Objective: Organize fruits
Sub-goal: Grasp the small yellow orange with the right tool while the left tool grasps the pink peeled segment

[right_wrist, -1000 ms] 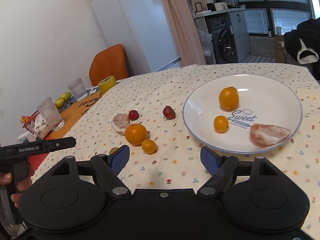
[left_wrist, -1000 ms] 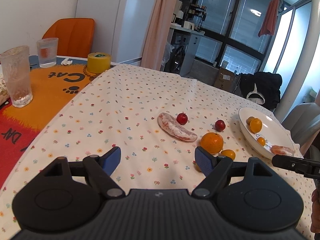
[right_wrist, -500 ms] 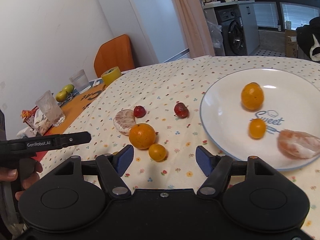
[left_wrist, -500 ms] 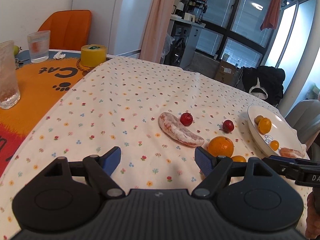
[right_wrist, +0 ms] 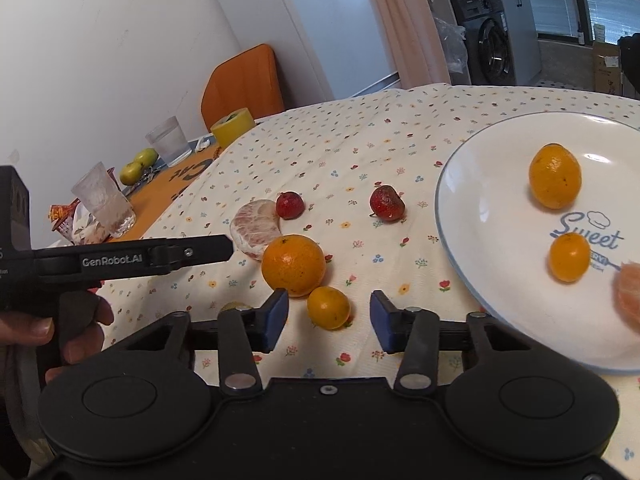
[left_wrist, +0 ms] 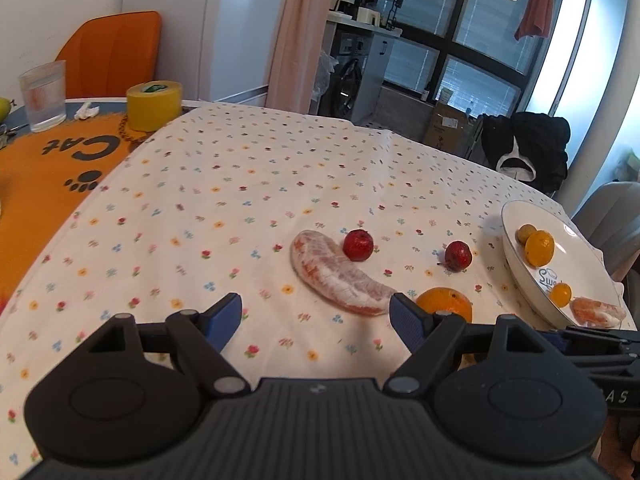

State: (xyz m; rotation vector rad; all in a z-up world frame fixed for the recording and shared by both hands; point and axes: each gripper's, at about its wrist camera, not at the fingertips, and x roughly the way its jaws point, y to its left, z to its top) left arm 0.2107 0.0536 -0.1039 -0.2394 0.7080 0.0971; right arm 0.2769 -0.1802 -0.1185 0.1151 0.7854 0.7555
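Observation:
On the flowered cloth lie a peeled pomelo wedge (left_wrist: 340,276) (right_wrist: 256,228), two small red fruits (left_wrist: 358,244) (left_wrist: 458,255) (right_wrist: 290,205) (right_wrist: 386,203), a large orange (left_wrist: 444,305) (right_wrist: 293,265) and a small kumquat (right_wrist: 329,307). The white plate (right_wrist: 472,216) (left_wrist: 516,256) holds two orange citrus fruits (right_wrist: 555,176) (right_wrist: 569,257) and a peeled segment (right_wrist: 628,292). My right gripper (right_wrist: 327,320) is open, its fingers on either side of the kumquat, just short of it. My left gripper (left_wrist: 316,320) is open and empty, low over the cloth before the pomelo wedge.
At the far left are two glasses (right_wrist: 104,204) (right_wrist: 167,141), a yellow tape roll (left_wrist: 154,105), green fruits (right_wrist: 138,166) and an orange mat (left_wrist: 48,168). An orange chair (left_wrist: 110,52) stands behind. A hand (right_wrist: 68,320) holds the left gripper's handle.
Both grippers have moved forward and lower toward the fruit. The right one has swung left from the plate, so the kumquat now sits between its fingers.

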